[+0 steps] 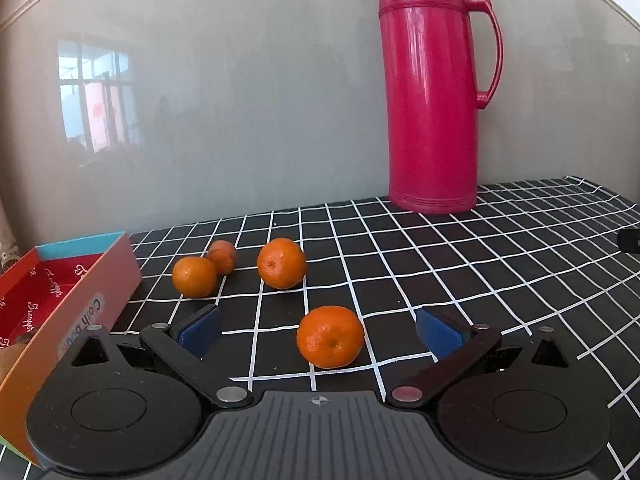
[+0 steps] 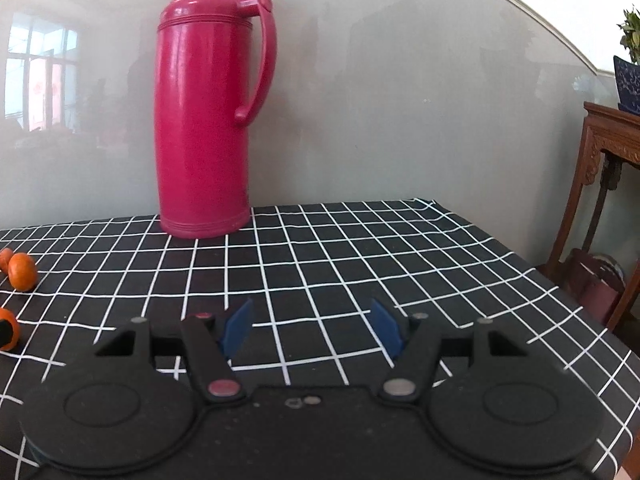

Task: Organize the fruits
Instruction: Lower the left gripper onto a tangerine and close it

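Note:
Several oranges lie on the black checked tablecloth (image 1: 460, 280). The nearest orange (image 1: 330, 337) sits between the open blue pads of my left gripper (image 1: 318, 330), touching neither. Another orange (image 1: 281, 263) lies farther back, and two more, one round (image 1: 194, 276) and one smaller and darker (image 1: 222, 256), lie beside the red box. The open red and orange box (image 1: 60, 292) stands at the left; a brownish fruit (image 1: 14, 354) shows inside its near end. My right gripper (image 2: 312, 326) is open and empty over the bare cloth. Oranges (image 2: 22, 271) show at the left edge of the right wrist view.
A tall pink thermos (image 1: 434, 92) stands at the back against the grey wall; it also shows in the right wrist view (image 2: 208, 120). A wooden stand (image 2: 604, 184) with a blue pot is beyond the table's right edge.

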Demonstrator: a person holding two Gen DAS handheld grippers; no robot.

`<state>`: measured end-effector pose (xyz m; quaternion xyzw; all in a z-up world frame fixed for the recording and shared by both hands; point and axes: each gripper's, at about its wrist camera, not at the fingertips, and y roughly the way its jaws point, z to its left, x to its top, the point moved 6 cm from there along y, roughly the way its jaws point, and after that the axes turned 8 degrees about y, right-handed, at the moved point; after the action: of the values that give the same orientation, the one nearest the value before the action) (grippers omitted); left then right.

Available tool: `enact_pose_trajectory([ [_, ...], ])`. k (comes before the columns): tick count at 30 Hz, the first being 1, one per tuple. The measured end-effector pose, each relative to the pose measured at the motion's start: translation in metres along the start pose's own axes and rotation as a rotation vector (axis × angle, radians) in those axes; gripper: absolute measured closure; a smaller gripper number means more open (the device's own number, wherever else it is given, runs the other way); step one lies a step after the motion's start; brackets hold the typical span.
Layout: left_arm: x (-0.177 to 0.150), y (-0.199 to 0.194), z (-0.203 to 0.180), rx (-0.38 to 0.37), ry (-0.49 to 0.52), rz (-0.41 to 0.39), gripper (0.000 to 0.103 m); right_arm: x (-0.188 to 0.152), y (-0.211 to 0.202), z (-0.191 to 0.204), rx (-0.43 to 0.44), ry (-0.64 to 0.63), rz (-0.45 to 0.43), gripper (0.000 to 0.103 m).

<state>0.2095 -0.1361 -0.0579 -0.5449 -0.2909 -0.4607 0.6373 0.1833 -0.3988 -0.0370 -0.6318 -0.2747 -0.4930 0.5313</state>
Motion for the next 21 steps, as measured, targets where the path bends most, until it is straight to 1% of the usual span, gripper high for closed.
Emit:
enact_pose_trajectory([
  [2,0.0,0.003,-0.002,-0.001,-0.002,0.014,0.0,0.0,0.0,0.0,0.0,-0.002,0.0,0.039],
  [3,0.0,0.006,-0.002,-0.002,-0.006,0.021,0.004,-0.001,0.0,-0.001,0.0,-0.002,0.0,0.039],
  [4,0.0,0.009,-0.003,-0.007,-0.003,0.039,0.018,0.0,0.001,0.0,-0.001,-0.002,0.001,0.039],
  [5,-0.001,0.012,-0.004,-0.016,-0.003,0.056,0.025,-0.001,0.002,-0.001,-0.003,-0.003,0.002,0.039],
  [6,-0.002,0.016,-0.004,-0.03,-0.011,0.074,0.029,-0.001,0.001,-0.002,-0.005,-0.004,0.001,0.038],
  [7,-0.003,0.019,-0.003,-0.036,-0.02,0.092,0.03,-0.001,0.002,-0.003,-0.006,-0.004,0.003,0.038],
  [9,-0.004,0.02,-0.001,-0.029,-0.034,0.092,0.03,-0.001,0.004,-0.005,-0.011,-0.004,0.006,0.038],
  [13,-0.006,0.023,-0.004,-0.032,-0.024,0.106,0.031,-0.002,0.004,-0.008,-0.016,-0.002,0.008,0.038],
  [14,-0.005,0.023,-0.005,-0.033,-0.022,0.109,0.033,-0.002,0.005,-0.008,-0.018,-0.002,0.008,0.038],
  [16,-0.006,0.025,-0.007,-0.04,-0.023,0.121,0.049,-0.002,0.005,-0.007,-0.019,-0.003,0.009,0.038],
  [17,-0.007,0.026,-0.007,-0.045,-0.025,0.126,0.051,-0.003,0.005,-0.007,-0.02,-0.004,0.009,0.038],
  [19,-0.007,0.027,-0.007,-0.046,-0.03,0.13,0.062,-0.003,0.005,-0.007,-0.032,-0.009,0.012,0.038],
  [21,-0.007,0.026,-0.008,-0.049,-0.028,0.125,0.062,-0.004,0.009,-0.008,-0.049,-0.004,0.022,0.038],
])
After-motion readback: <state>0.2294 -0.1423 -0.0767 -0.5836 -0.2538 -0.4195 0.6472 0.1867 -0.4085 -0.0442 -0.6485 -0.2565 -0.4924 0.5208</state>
